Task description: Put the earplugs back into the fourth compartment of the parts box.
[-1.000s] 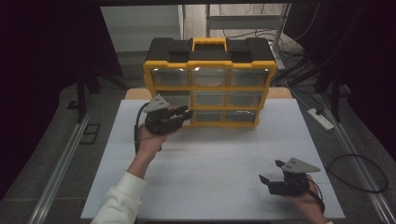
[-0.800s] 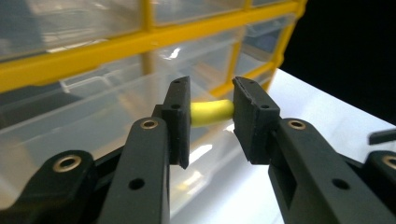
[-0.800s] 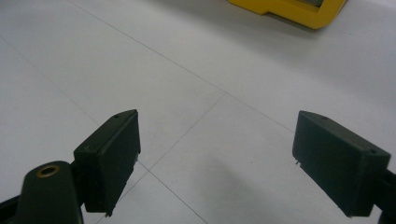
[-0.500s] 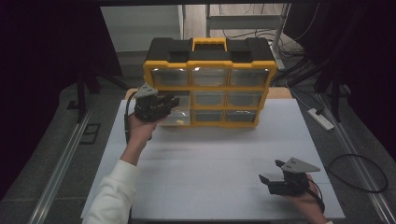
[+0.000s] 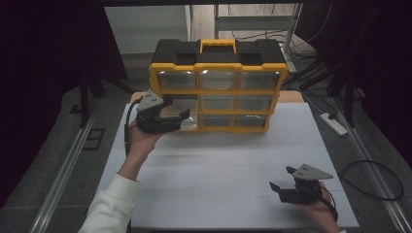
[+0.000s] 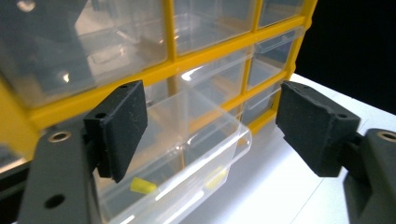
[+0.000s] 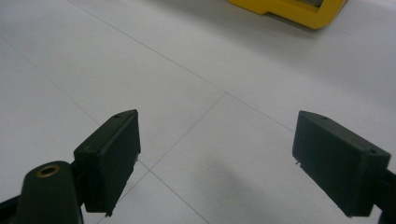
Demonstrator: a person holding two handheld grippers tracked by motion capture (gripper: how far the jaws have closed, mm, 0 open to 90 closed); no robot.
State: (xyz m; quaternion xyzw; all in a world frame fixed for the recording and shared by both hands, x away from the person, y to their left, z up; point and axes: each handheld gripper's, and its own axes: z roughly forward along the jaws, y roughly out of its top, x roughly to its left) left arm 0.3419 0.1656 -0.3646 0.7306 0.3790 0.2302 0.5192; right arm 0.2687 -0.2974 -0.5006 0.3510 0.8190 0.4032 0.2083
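1. High view: a yellow organizer [image 5: 218, 87] with a black top stands upright at the far side of the white table [image 5: 223, 165], its clear drawers facing the person. The left gripper [image 5: 182, 115] is held up at the organizer's lower-left corner, its fingers spread wide and pointing toward a clear drawer [image 5: 187, 121] that sticks out of the frame. A hand [image 5: 141, 138] in a white sleeve [image 5: 109, 206] carries it. The right gripper [image 5: 284, 178] sits low near the table's near right corner, well apart from the organizer, fingers apart and empty.

2. Left gripper view: the two black fingers [image 6: 119, 128] stand wide open – nothing is between them but the drawer [image 6: 187, 154] behind, which is pulled partway out of the bottom row of the organizer [image 6: 201, 56]. Whether either finger touches it I cannot tell. Inside the drawer lies a small yellow piece [image 6: 142, 185]; a second yellowish blur farther right may be a reflection.

3. Right gripper view: the fingers [image 7: 109, 156] are wide apart and hold nothing – below them is bare table [image 7: 196, 93] with thin seam lines. A yellow corner of the organizer [image 7: 299, 11] shows at the top edge.
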